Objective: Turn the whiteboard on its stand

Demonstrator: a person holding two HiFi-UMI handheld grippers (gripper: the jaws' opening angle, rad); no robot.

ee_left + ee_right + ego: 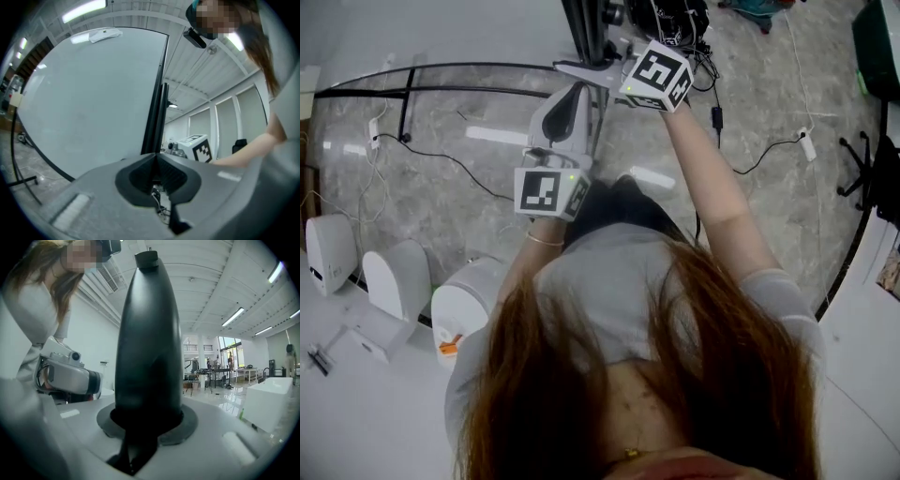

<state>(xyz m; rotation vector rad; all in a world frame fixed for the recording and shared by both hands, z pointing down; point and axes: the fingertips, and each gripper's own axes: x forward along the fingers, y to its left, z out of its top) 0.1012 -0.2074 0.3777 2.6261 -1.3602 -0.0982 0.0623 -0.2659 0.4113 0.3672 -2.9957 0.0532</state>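
Bins: three white, round-topped bins [398,277], as they seem, stand on the bench [356,412] at your left. They are closed, so their contents are hidden. An orange bit [450,347] sits against the nearest one.
Left tool [157,164]: pinched nearly shut on the thin black frame [157,108].
Right tool [149,420]: jaws partly apart, pressed on a wide black bar [149,343]. You can't tell whether it is frame or stand.
Board [89,93]: near upright just ahead, its white face to the left of your left tool.
Handling: likely stiff, broad and fairly light, with a slick face. Grip the frame edge, never the face, and expect it to swing on.
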